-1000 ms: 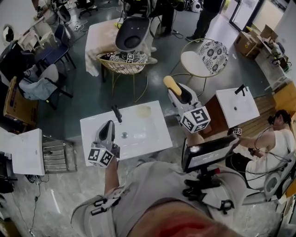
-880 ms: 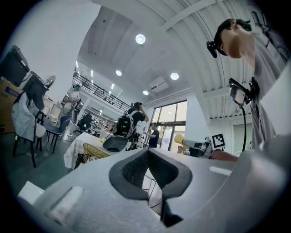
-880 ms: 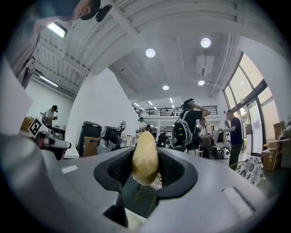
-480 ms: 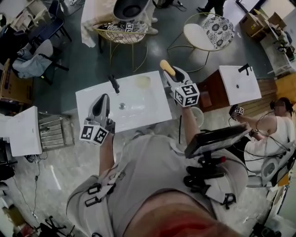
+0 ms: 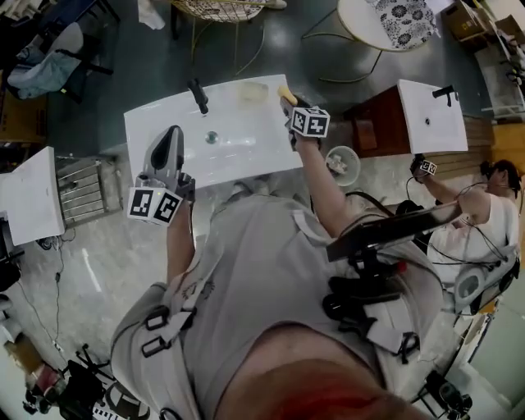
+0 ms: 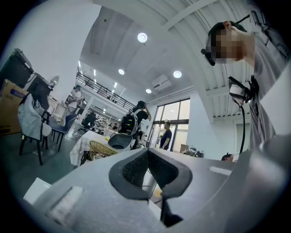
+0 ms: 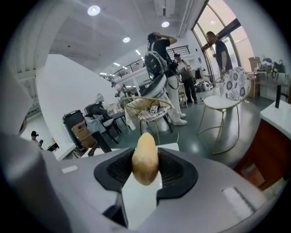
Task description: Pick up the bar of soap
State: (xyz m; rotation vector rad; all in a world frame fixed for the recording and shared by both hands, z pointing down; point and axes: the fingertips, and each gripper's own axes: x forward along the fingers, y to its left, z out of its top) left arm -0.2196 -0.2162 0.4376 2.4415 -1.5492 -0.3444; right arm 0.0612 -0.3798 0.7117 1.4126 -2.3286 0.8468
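1. White sink top with black faucet and drain. Open workshop around it: grey floor, wire chair beyond, second sink unit off to the right.
2. Right gripper over the far right corner of that top, jaws clamped on the bar of soap, pads pressing both broad sides.
3. Soap long axis upright between the pads in the right gripper view, rounded end poking past the fingertips, away from the person.
4. Left gripper at the near left edge, well apart from the soap, jaws together on nothing.
5. Judged: grasp made, straight lift next. Steady squeeze needed, as a slick rounded bar is likely to squirt out.
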